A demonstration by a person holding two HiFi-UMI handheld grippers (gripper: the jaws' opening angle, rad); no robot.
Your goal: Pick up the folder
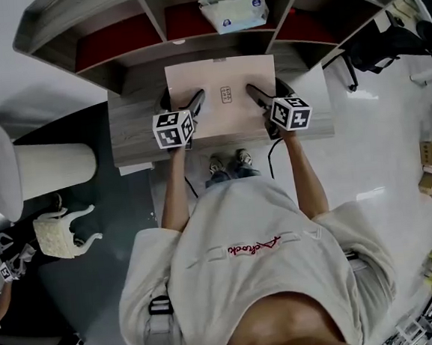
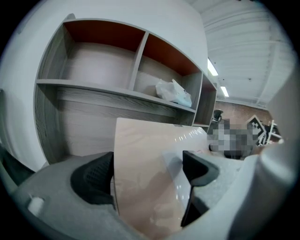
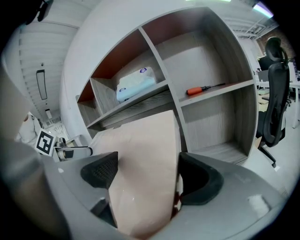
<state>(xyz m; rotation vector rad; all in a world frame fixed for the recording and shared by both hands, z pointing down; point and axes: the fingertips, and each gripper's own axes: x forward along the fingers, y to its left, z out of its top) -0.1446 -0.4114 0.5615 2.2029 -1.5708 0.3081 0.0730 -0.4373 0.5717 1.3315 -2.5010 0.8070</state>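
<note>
The folder (image 1: 222, 96) is a pale pink flat sheet with a small label in its middle, held over the grey desk (image 1: 137, 133) in front of the shelf unit. My left gripper (image 1: 195, 102) grips its left part and my right gripper (image 1: 258, 95) its right part. In the left gripper view the folder (image 2: 150, 140) fills the gap between the two dark jaws of the left gripper (image 2: 150, 173). The right gripper view shows the same: the folder (image 3: 145, 140) runs from pad to pad of the right gripper (image 3: 147, 173), with the jaws standing wide.
A curved shelf unit (image 1: 150, 16) with red-backed compartments stands behind the desk. It holds a tissue pack (image 1: 234, 12) and a red-handled screwdriver (image 3: 205, 88). A black office chair (image 3: 274, 103) is at the right. A white cylinder (image 1: 54, 168) and a white stool (image 1: 59, 230) stand at the left.
</note>
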